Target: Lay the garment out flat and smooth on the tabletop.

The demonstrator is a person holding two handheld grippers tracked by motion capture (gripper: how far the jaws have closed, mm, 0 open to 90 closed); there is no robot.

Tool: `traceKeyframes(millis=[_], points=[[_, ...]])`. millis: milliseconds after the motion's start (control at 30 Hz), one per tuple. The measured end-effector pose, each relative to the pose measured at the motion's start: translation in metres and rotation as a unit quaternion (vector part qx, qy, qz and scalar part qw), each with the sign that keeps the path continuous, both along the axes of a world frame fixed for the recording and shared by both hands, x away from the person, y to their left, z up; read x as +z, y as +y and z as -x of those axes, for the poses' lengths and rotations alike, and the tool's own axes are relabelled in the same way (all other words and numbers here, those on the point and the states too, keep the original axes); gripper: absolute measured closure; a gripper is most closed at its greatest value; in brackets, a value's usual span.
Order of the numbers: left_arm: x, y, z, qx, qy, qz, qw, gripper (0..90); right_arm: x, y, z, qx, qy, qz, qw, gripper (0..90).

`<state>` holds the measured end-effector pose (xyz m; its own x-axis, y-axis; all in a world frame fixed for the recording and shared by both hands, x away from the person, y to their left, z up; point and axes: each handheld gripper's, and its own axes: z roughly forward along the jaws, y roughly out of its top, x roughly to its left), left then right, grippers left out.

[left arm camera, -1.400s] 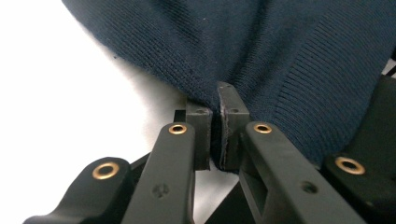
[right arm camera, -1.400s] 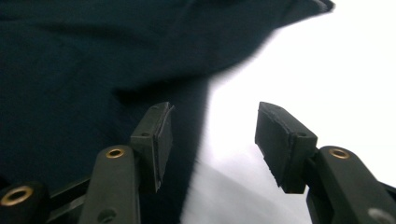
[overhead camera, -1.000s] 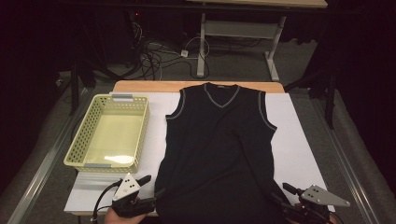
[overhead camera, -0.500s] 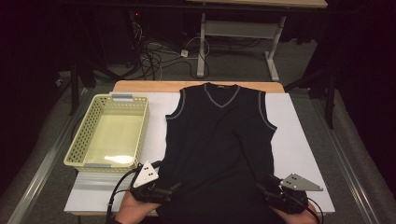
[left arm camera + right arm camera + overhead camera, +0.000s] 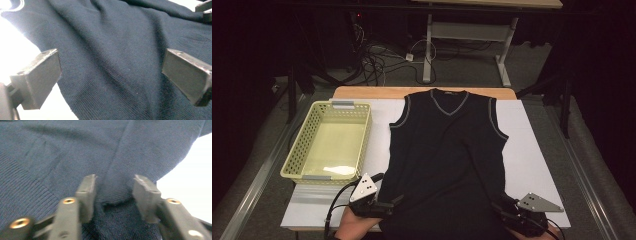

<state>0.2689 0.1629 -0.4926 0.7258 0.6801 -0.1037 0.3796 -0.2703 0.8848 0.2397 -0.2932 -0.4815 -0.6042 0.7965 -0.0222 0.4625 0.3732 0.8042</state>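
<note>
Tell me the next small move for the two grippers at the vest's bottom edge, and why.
Probably close the left gripper on the vest hem: its jaws stand wide apart over the fabric, gripping nothing. The right gripper has just been closing around a raised fold of hem, so both corners would then be held.

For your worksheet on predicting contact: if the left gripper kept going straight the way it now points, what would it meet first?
The left gripper, jaws wide open, points at the dark vest lying on the table. It would probably meet the vest's knit fabric near the bottom hem first, though depth is hard to judge.
</note>
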Motion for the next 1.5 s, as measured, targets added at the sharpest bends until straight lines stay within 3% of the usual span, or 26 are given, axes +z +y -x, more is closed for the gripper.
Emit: traceKeyframes(millis=[133, 200, 367, 567, 867, 967, 1000, 1067, 1133, 1167, 1233, 1367, 1500], points=[[0.000, 0.000, -0.001, 0.000, 0.002, -0.001, 1.0000, 3.4, 0.000, -0.002, 0.000, 0.007, 0.001, -0.004, 1.0000, 77.7], [0.000, 0.000, -0.001, 0.000, 0.003, -0.001, 1.0000, 3.5, 0.001, -0.004, 0.001, 0.007, -0.003, -0.009, 0.9999, 82.7], [0.000, 0.000, -0.001, 0.000, 0.002, -0.002, 1.0000, 3.5, 0.012, -0.015, 0.005, -0.015, -0.030, -0.020, 0.9992, 83.7], [0.000, 0.000, -0.001, -0.001, 0.004, 0.000, 1.0000, 3.5, 0.017, -0.056, 0.008, -0.076, -0.043, -0.039, 0.9954, 84.5], [0.000, 0.000, -0.001, -0.001, 0.005, 0.001, 1.0000, 5.8, 0.008, -0.121, 0.019, -0.163, -0.028, -0.038, 0.9855, 85.5], [0.000, 0.000, -0.001, 0.006, 0.008, 0.000, 1.0000, 9.3, 0.002, -0.121, 0.016, -0.160, -0.018, -0.041, 0.9861, 84.6], [0.001, 0.000, 0.000, 0.010, 0.018, -0.004, 0.9998, 10.7, 0.002, -0.118, 0.015, -0.153, -0.013, -0.043, 0.9872, 82.3], [0.001, -0.003, 0.005, 0.014, 0.043, -0.031, 0.9985, 17.1, 0.003, -0.113, 0.015, -0.143, -0.013, -0.049, 0.9885, 70.2], [0.000, -0.005, 0.013, 0.019, 0.044, -0.060, 0.9970, 25.9, 0.006, -0.110, 0.015, -0.135, -0.013, -0.056, 0.9891, 63.3], [-0.001, -0.007, 0.015, 0.043, 0.054, -0.089, 0.9937, 30.1, 0.007, -0.109, 0.015, -0.133, -0.014, -0.058, 0.9894, 61.0], [-0.004, -0.010, 0.013, 0.046, 0.084, -0.116, 0.9886, 32.2, 0.009, -0.107, 0.015, -0.131, -0.017, -0.058, 0.9896, 58.0], [-0.004, -0.011, 0.012, 0.038, 0.090, -0.109, 0.9892, 48.9, 0.009, -0.105, 0.014, -0.132, -0.018, -0.058, 0.9894, 56.0], [-0.004, -0.011, 0.012, 0.026, 0.090, -0.104, 0.9902, 78.7, 0.011, -0.105, 0.015, -0.133, -0.023, -0.060, 0.9890, 55.3]])
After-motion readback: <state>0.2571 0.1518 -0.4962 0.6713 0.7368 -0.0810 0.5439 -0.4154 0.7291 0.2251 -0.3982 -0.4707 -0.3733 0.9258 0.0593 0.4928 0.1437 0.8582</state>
